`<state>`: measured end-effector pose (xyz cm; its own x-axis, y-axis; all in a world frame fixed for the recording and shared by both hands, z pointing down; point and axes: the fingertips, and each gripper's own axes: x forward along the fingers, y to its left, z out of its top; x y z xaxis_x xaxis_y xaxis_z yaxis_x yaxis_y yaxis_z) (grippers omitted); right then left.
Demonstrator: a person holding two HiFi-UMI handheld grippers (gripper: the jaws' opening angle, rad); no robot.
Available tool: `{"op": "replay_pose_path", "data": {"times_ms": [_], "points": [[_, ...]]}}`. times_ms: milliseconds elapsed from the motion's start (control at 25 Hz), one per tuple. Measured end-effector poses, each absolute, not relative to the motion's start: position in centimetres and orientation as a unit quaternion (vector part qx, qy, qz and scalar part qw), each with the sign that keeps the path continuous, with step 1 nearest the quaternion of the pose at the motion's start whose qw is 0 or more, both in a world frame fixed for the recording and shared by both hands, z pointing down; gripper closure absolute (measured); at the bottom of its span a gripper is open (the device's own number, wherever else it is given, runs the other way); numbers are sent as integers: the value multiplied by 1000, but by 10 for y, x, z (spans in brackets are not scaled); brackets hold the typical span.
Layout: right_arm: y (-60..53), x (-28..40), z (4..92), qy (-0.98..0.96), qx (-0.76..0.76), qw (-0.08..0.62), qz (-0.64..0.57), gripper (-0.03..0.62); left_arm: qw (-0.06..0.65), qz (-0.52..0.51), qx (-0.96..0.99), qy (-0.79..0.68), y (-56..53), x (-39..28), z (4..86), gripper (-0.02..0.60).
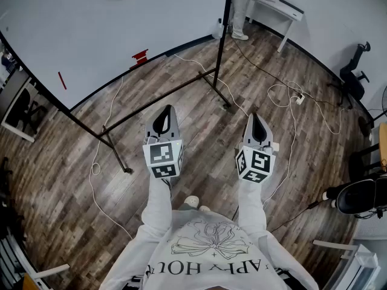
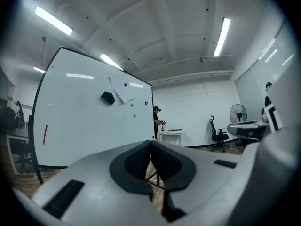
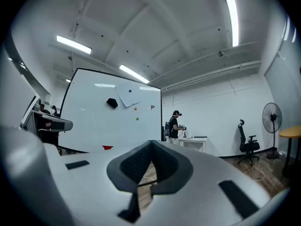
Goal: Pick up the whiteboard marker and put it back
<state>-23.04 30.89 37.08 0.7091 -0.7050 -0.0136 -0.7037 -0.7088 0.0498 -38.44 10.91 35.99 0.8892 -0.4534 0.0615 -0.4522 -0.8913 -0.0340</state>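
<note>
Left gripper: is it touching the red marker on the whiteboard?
Apart. In the head view the left gripper is over the wooden floor, far from the red marker on the whiteboard.

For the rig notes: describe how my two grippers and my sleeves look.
The left gripper and the right gripper both have pale grey shells that taper towards the tips, with dark, textured pads lining the jaws. Each carries a white cube with black square markers at its rear. The sleeves are long and light-coloured, part of a sweatshirt with a line-drawn flower and lettering.
</note>
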Motion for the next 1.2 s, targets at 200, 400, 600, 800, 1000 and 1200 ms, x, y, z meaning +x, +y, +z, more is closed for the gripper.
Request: {"op": "replay_pose_path", "data": {"times_ms": [200,400,600,800,1000,1200], "points": [[306,-231,373,-381,924,21,-15,591,9,-35,-972,232,106,-384,362,575],[297,-232,374,-381,924,23,-14,591,7,-35,-972,233,98,-385,364,575],[285,-232,375,-382,924,11,-11,591,6,-34,-973,228,86,-384,365,575],[270,-235,384,-381,925,5,-4,591,3,-40,-974,222,71,-382,373,575],[260,-233,394,-379,925,0,6,591,0,-47,-975,215,60,-380,382,575],[244,-220,398,-385,923,-8,11,590,-7,-50,-974,219,44,-368,389,575]]}}
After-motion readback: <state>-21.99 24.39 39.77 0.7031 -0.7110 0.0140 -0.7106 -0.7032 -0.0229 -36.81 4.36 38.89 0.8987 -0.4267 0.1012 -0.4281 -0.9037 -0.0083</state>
